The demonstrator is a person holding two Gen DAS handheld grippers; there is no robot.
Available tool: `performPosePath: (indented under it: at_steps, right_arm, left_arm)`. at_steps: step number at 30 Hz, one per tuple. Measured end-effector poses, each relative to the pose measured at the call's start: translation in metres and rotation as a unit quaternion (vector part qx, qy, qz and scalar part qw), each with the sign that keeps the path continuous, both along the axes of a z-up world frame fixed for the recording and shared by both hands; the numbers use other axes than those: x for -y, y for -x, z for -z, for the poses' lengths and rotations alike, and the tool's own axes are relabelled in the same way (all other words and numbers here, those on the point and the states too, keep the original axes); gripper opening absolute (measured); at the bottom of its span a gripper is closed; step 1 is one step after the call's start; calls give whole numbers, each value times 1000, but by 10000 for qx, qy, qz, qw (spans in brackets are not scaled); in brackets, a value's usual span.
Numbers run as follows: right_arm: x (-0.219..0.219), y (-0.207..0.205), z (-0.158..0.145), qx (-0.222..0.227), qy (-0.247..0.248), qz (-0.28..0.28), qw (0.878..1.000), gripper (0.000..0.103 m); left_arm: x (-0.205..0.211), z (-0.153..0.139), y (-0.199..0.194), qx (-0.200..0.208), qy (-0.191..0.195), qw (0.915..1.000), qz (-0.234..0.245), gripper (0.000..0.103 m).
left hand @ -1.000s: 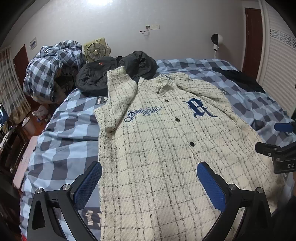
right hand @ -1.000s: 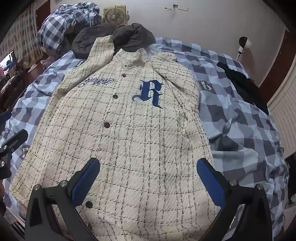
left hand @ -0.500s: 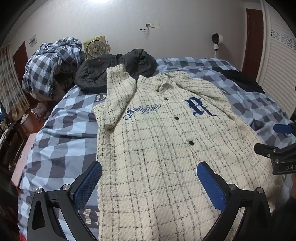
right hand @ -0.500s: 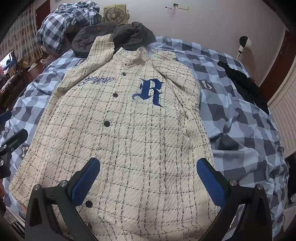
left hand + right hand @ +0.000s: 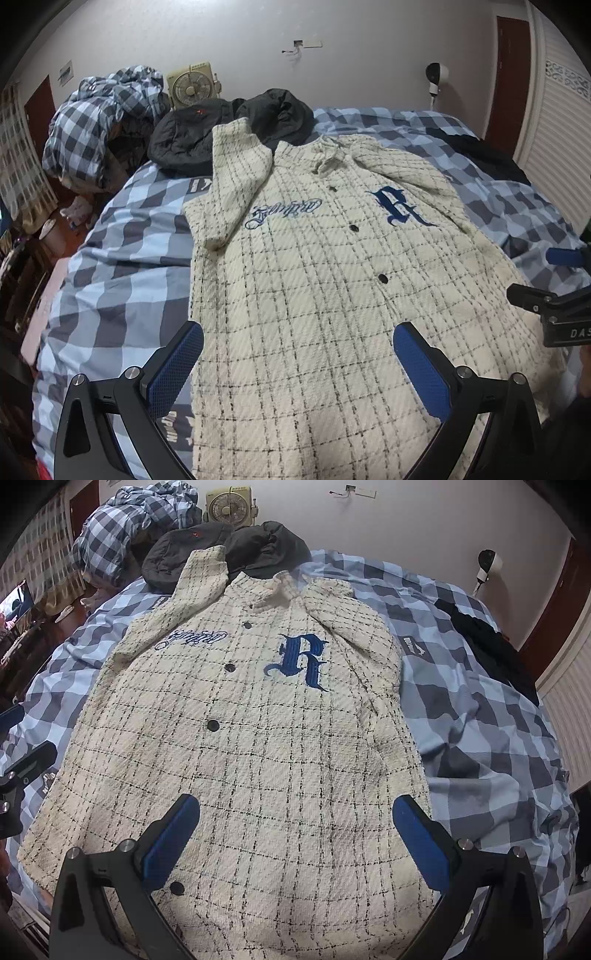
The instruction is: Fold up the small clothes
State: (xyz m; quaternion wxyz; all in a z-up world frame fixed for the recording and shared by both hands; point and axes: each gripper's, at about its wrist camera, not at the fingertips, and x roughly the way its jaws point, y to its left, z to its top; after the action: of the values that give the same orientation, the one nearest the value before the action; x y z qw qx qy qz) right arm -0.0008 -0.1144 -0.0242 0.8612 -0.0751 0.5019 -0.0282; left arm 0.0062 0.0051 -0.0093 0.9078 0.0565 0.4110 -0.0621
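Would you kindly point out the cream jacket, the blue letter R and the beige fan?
cream jacket [image 5: 258, 775], right wrist view, front panel.
blue letter R [image 5: 301, 659], right wrist view, its stem.
beige fan [image 5: 190, 87], left wrist view, grille.

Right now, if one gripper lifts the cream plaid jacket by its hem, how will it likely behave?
The cream plaid jacket would probably sag and drape rather than hold shape: its sleeves already lie folded over. The thick, nubby weave suggests some weight and good grip. It may drag across the checked bedspread.

jacket [image 5: 258, 757] hem: cut off by frame edge | script embroidery [image 5: 282, 213]: unreadable
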Motion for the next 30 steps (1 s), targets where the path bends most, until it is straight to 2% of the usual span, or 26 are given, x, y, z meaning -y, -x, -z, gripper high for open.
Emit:
performPosePath:
  at_steps: [4,12,16,19,22,24,28,30]
  right_arm:
    - [7,-8,9,-78,-60,116,9999,102]
    - [27,-20,14,-227,-779,396,9959,102]
    - [36,-17,7,-20,-852,595,9946,102]
    - [43,-13,-1,135,-733,840,9937,102]
    - [50,-17,-10,-3,-743,1143,9907,102]
    - [52,-31,-21,-125,-905,988,9909,102]
    - [44,-77,-42,-171,-401,734,9964,102]
    - [37,-113,-45,-251,-115,588,9979,102]
  left_arm:
    - [-4,5,-6,-95,74,9998,-126,103]
    - [-12,9,-12,-184,254,9990,-328,103]
    - [-17,8,-11,-178,351,9982,-450,103]
    - [-20,7,-9,-166,387,9979,-494,103]
    - [-21,8,-6,-196,304,9981,-507,103]
    - [-21,9,-8,-265,267,9978,-539,103]
    - [-22,11,-12,-367,401,9969,-571,103]
    - [-21,14,-15,-395,367,9967,-599,103]
